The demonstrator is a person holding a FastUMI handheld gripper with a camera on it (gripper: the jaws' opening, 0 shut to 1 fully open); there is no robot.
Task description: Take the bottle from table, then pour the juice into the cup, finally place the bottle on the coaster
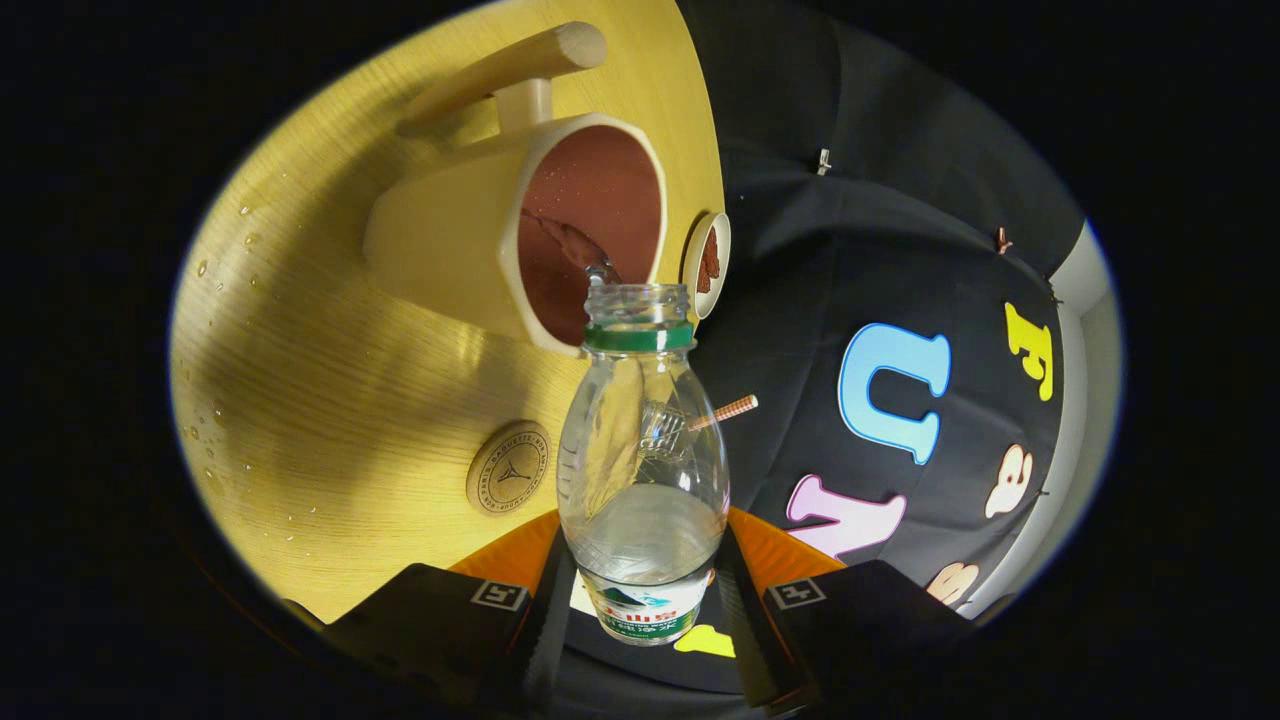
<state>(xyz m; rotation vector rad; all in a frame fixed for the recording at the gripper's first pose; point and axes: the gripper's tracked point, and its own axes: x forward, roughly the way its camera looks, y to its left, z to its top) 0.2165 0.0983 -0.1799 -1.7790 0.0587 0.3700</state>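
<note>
Gripping the clear bottle (643,470) by its labelled lower body, the gripper (640,600) has its two fingers pressed against either side of it, closed to the bottle's width. The bottle's long axis runs straight ahead along the fingers, its open, green-ringed mouth pointing away at the cup (520,225). A thin stream leaves the mouth and lands inside the cup's brown interior. Some liquid is in the bottle's lower part. The cream cup, with a wooden handle, stands on the yellow wood-grain table (330,400), speckled with droplets. A round coaster (508,468) lies beside the bottle. A small dish (707,262) sits at the table's edge, black cloth wall beyond.
</note>
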